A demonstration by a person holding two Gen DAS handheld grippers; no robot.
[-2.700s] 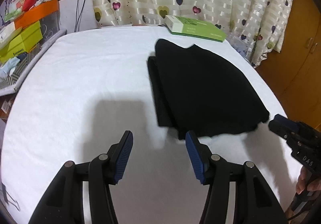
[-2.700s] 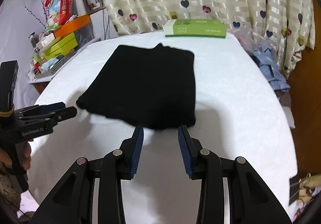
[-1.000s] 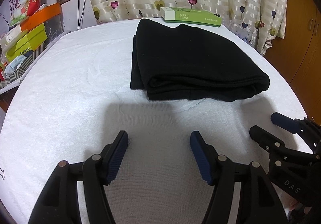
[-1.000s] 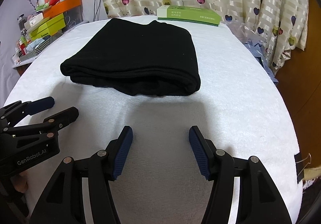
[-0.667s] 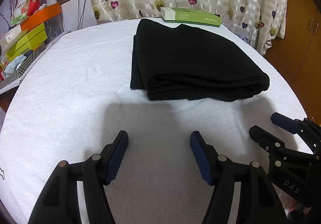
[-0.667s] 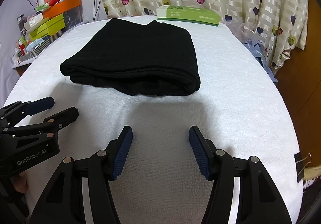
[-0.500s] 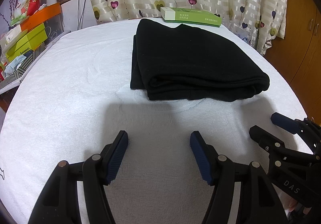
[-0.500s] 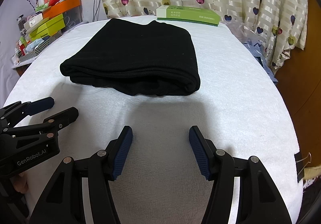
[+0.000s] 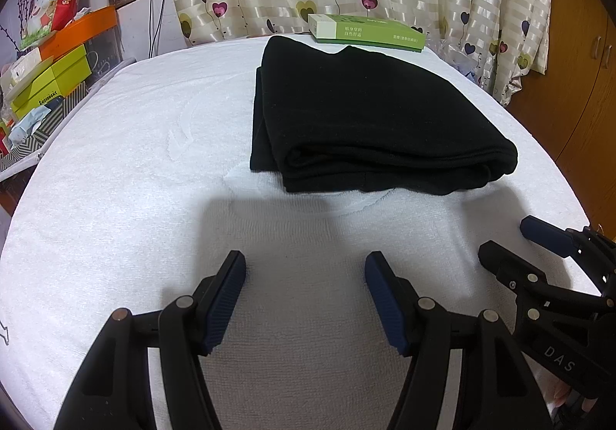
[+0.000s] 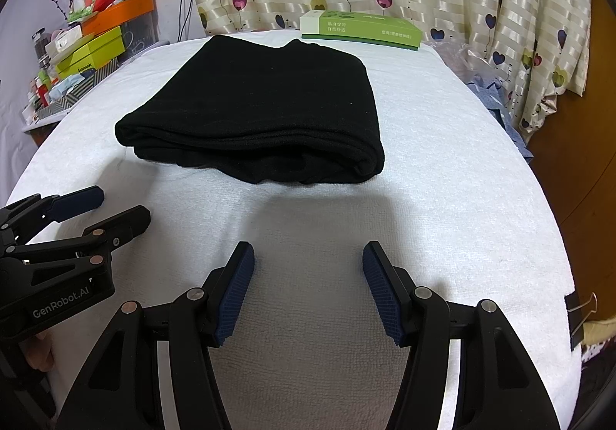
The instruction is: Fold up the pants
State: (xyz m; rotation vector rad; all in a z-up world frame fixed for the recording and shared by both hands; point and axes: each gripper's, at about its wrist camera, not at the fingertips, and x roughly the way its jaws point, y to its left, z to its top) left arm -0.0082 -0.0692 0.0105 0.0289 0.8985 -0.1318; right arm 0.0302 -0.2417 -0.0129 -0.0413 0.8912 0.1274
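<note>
The pants [image 9: 369, 114] are seen lying as a compact black bundle on the white towel-covered table [image 9: 115, 199], toward twelve o'clock from both tools, with several layers stacked at the near edge and a rounded fold at the bundle's right side. In the left wrist view a lower layer sticks out a little at the bundle's nine o'clock side — a small untidiness, nothing more. The green box [image 9: 365, 31] is set just beyond the bundle's far edge, at about twelve o'clock.

The left gripper [image 9: 304, 285] is held with its jaws spread wide and nothing between them; only bare towel shows there. The right gripper [image 10: 308, 277] is likewise wide apart and empty, well short of the cloth. Each tool is also caught in the other's view, low at the side.

The folding is judged to be essentially done — at most, the protruding layer could be squared up.
</note>
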